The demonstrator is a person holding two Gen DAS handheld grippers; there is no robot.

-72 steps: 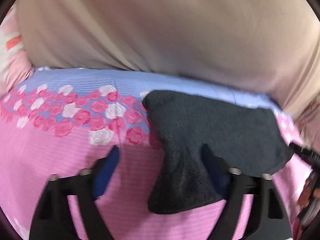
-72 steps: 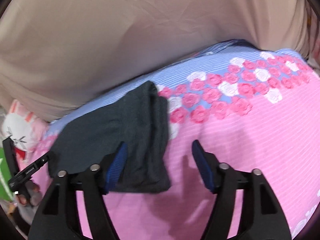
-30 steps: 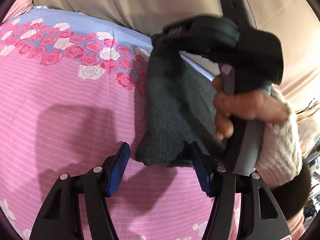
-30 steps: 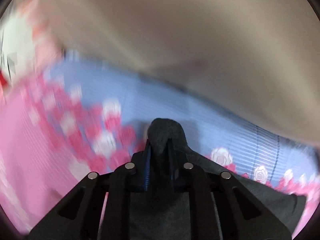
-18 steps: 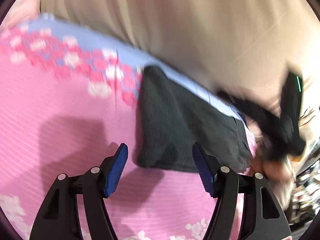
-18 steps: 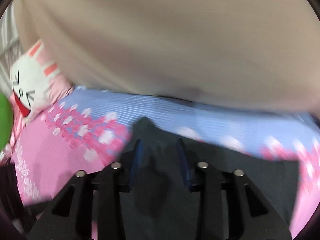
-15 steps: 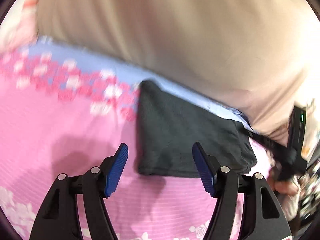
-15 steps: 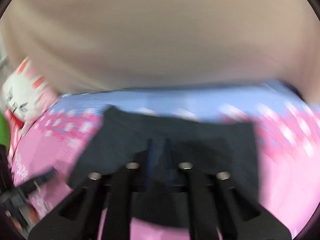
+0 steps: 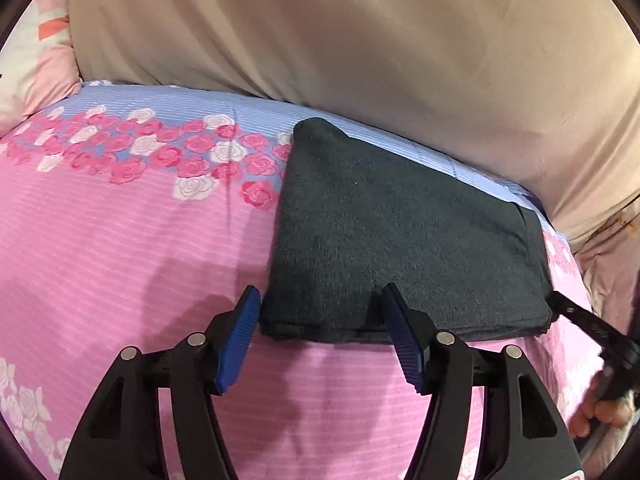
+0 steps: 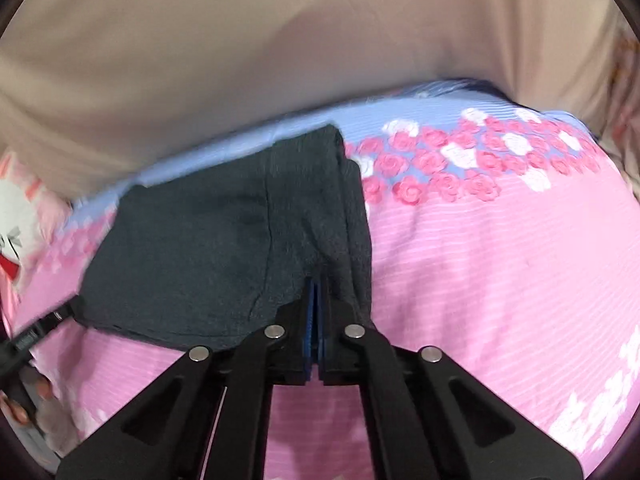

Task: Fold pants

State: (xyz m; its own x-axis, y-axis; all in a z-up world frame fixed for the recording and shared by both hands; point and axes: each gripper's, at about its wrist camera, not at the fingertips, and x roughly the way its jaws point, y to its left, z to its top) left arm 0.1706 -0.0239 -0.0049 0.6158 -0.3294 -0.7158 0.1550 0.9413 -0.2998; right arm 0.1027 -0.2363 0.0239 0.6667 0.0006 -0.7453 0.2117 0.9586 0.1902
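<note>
Two hand-held grippers over folded pants (image 9: 400,240) on a bed (image 9: 120,260).
Pants: dark grey, fuzzy knit, a flat layered rectangle on the pink rose-print sheet. Left hand-held gripper (image 9: 320,336): jaws closing, blue ribbed pads astride the near edge, not pressing. Right hand-held gripper (image 10: 316,320): clamped on a fold of pants.

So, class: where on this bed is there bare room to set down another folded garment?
Free: the pink striped bedsheet left of the folded dark grey pants, below the rose band. Crowded: the edge where the beige fabric sags.
</note>
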